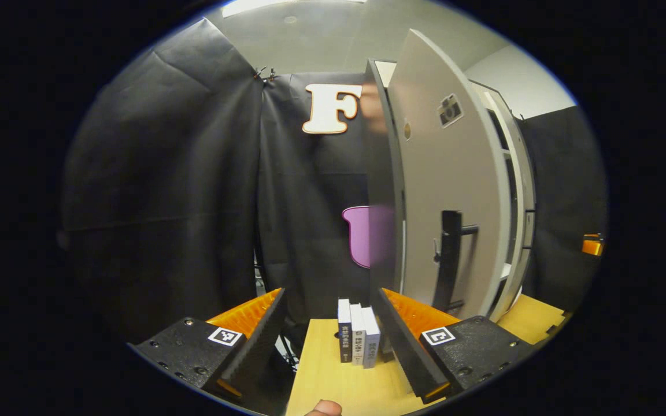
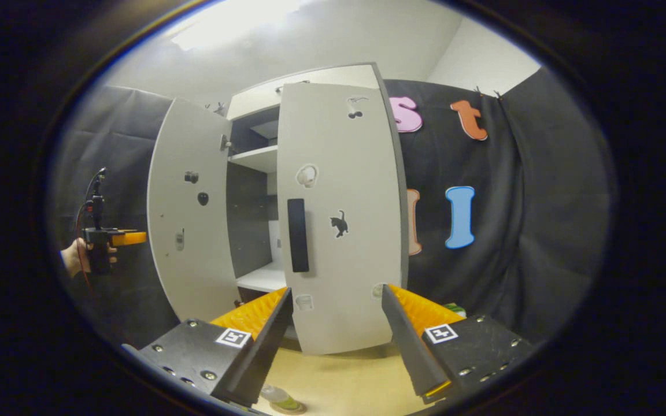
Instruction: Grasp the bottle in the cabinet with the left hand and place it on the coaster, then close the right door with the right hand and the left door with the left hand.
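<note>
My left gripper (image 1: 330,296) is open with nothing between its fingers, just left of the cabinet's left door (image 1: 454,173), whose black handle (image 1: 450,260) faces it. In the right gripper view a hand holds the left gripper (image 2: 114,237) beside the wide-open left door (image 2: 185,242). My right gripper (image 2: 336,290) is open too and points at the right door (image 2: 341,231), which stands almost shut with its black handle (image 2: 298,234) at the inner edge. The bottle (image 2: 275,394) stands on a round coaster (image 2: 288,407) on the table, low between the right gripper's fingers.
Three books (image 1: 358,338) stand upright on the wooden table (image 1: 339,381) ahead of the left gripper. White shelves (image 2: 261,158) show through the gap between the doors. Black cloth walls close in the booth. A fingertip (image 1: 324,408) shows at the bottom edge.
</note>
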Demonstrator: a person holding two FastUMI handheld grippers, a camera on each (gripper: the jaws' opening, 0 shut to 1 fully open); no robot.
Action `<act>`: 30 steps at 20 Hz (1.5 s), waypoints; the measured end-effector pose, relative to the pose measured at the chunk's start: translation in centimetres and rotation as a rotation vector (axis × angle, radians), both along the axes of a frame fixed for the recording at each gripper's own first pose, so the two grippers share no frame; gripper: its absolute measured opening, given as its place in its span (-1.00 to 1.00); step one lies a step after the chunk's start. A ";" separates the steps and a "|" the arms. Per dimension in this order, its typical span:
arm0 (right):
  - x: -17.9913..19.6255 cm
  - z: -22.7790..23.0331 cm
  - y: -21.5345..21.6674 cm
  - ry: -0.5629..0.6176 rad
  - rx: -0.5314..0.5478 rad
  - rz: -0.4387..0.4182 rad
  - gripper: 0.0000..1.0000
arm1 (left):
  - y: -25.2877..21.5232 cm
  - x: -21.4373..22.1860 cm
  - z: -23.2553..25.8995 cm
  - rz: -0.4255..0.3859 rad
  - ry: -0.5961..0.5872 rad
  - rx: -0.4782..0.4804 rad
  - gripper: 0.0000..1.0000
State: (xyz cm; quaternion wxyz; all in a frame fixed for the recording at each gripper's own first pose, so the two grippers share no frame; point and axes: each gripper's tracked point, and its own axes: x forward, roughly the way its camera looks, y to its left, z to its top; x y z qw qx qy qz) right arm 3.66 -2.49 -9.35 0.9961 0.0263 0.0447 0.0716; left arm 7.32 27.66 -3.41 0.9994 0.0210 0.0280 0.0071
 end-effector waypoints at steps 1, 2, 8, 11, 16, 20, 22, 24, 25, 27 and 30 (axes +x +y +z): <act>-0.6 0.2 -0.6 -0.004 0.001 -0.012 0.87 | 0.1 0.4 0.1 -0.003 0.001 -0.008 0.94; -1.1 0.3 -0.9 -0.009 0.007 -0.019 0.87 | -0.1 0.8 0.3 -0.011 -0.002 -0.017 0.99; -4.3 1.8 -2.2 -0.022 0.020 -0.050 0.77 | -7.2 1.9 0.4 -0.156 -0.001 -0.053 0.87; -6.3 2.6 -1.6 -0.038 0.067 -0.034 0.87 | -9.4 2.4 0.5 -0.178 -0.029 -0.061 0.70; -8.6 4.1 -2.2 -0.068 0.097 -0.042 0.87 | -12.2 2.5 0.0 -0.195 0.015 -0.103 0.70; -9.6 4.6 -2.8 -0.086 0.079 -0.052 0.87 | -13.4 2.6 0.1 -0.169 0.005 -0.059 0.66; -9.7 4.5 -3.5 -0.094 0.062 -0.070 0.87 | -14.0 2.6 0.0 -0.165 0.007 -0.068 0.70; -9.5 4.6 -3.5 -0.102 0.053 -0.077 0.87 | -14.3 2.6 0.0 -0.159 0.010 -0.075 0.70; -9.5 4.6 -3.2 -0.106 0.048 -0.072 0.87 | -14.3 2.5 0.1 -0.149 0.009 -0.076 0.71; -9.6 4.7 -2.7 -0.107 0.036 -0.065 0.87 | -14.2 2.4 0.1 -0.130 0.005 -0.065 0.70; -9.0 4.5 -2.5 -0.096 0.001 -0.070 0.87 | -14.4 2.4 0.0 -0.114 0.008 -0.065 0.70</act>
